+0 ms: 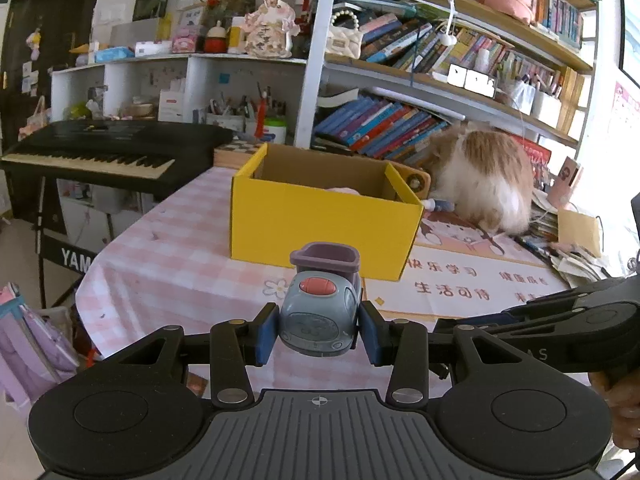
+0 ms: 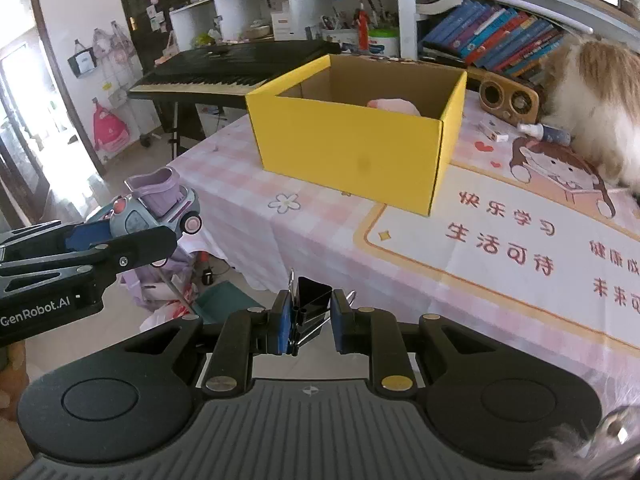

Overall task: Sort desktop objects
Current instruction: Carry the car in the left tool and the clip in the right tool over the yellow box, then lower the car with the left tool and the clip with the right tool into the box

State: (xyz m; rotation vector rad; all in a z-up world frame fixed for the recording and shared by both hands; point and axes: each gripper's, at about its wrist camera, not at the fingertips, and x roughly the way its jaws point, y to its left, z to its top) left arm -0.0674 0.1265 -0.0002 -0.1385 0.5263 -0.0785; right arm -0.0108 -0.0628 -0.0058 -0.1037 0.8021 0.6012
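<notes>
Left wrist view: showed left gripper [image 1: 319, 330] clamped narrowly on a toy car [image 1: 319, 312], blue pads pressed to both flanks, nose toward the lens, carried clear of the checked tablecloth [image 1: 168, 256]. Looked like hard glossy plastic, grey-blue and rounded, with a coral button on top and a lilac square cup behind. Stood ahead of it an open yellow box [image 1: 320, 224], matte cardboard with a brown inside and something pale pink within; probably the sorting bin, hence the high, level carry. Sat beside the box a long-haired cat [image 1: 486, 178], close enough to be worth watching. Right wrist view: showed right gripper [image 2: 311, 322] closed to its tightest on a black binder clip [image 2: 312, 304], folded sheet metal with thin wire handles, pinched against the left pad and raised above the table edge. Placed the box [image 2: 352, 148] farther ahead across the cloth, and the left gripper [image 2: 116, 236] with the car [image 2: 160, 208] off to the left, both loads apparently bound the same way.
</notes>
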